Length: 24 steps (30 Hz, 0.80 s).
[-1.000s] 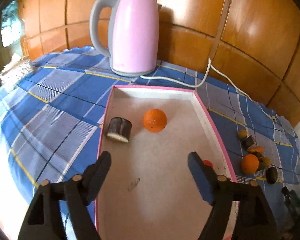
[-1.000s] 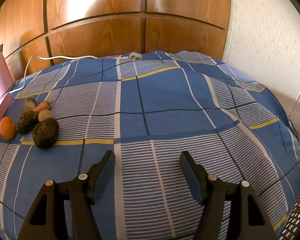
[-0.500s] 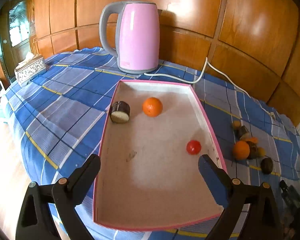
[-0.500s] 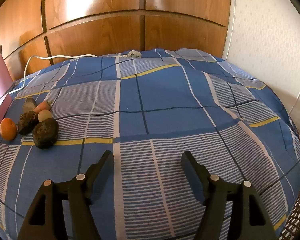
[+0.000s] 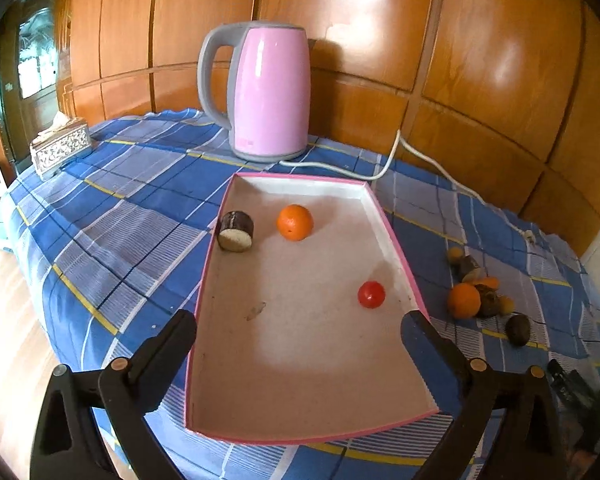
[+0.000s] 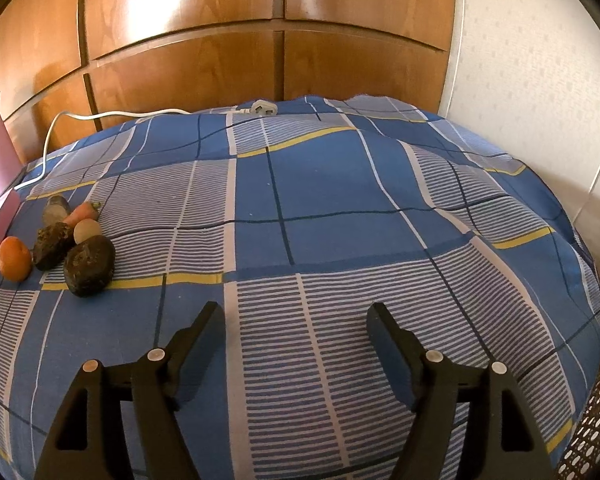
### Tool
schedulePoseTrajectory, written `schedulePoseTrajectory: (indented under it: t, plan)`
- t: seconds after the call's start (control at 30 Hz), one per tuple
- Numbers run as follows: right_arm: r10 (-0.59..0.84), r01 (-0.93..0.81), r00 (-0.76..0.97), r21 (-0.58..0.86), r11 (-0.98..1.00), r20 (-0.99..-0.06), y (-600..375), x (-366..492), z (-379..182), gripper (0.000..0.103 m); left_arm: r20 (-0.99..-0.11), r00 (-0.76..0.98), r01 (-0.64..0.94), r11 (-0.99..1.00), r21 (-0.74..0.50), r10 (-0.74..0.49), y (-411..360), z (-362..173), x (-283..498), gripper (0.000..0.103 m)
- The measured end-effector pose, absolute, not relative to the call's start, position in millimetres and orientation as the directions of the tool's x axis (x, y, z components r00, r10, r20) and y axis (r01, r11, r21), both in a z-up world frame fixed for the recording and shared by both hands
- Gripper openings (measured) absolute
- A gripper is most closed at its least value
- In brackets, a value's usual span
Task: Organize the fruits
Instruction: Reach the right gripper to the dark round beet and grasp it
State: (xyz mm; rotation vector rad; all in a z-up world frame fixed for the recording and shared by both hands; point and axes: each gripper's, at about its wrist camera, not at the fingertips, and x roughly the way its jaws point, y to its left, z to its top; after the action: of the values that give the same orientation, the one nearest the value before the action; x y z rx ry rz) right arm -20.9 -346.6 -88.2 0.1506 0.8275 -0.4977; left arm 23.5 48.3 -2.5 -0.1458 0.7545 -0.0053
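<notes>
A pink-rimmed tray [image 5: 394, 236] lies on the blue checked cloth and holds an orange [image 5: 295, 222], a dark cut piece with a pale face [image 5: 236, 231] and a small red fruit [image 5: 371, 294]. My left gripper [image 5: 300, 330] hovers over the tray's near half, its jaws still opening, nothing between them. Right of the tray lies a loose pile: an orange [image 5: 464, 300] [image 6: 14, 259], dark fruits [image 6: 89, 265] and small pale ones. My right gripper [image 6: 294, 316] hangs over bare cloth to the right of that pile, its jaws opening and empty.
A pink kettle [image 5: 266, 90] stands behind the tray, its white cord [image 5: 384, 166] trailing right to a plug [image 6: 263, 109]. A patterned tissue box [image 5: 60, 146] sits at the far left. Wood panelling backs the table; a white wall [image 6: 540, 80] closes the right side.
The left gripper has drawn back from the tray and its jaws have spread wider; the red fruit now lies in plain view on the tray. The right gripper's jaws have widened slightly.
</notes>
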Motion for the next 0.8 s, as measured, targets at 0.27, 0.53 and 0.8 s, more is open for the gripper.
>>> schedulePoseTrajectory:
  t: [0.27, 0.53, 0.8]
  plan:
    - [-0.344, 0.473, 0.538, -0.062, 0.879, -0.77, -344.9, -20.9, -83.9, 0.075, -0.626, 0.75, 0.08, 0.97, -0.232, -0.212, 42.2, -4.7, 16.5, 0.103]
    - [-0.247, 0.419, 0.542, 0.003, 0.908, -0.803, -331.3, -17.4, -72.7, 0.075, -0.58, 0.771, 0.176, 0.963, -0.204, -0.264, 31.4, 4.9, 6.2, 0.103]
    - [-0.112, 0.238, 0.581, 0.037, 0.971, -0.806, -290.3, -0.3, -61.7, 0.075, -0.609, 0.75, 0.209, 0.966, -0.152, -0.257, 23.3, 3.0, 1.1, 0.103]
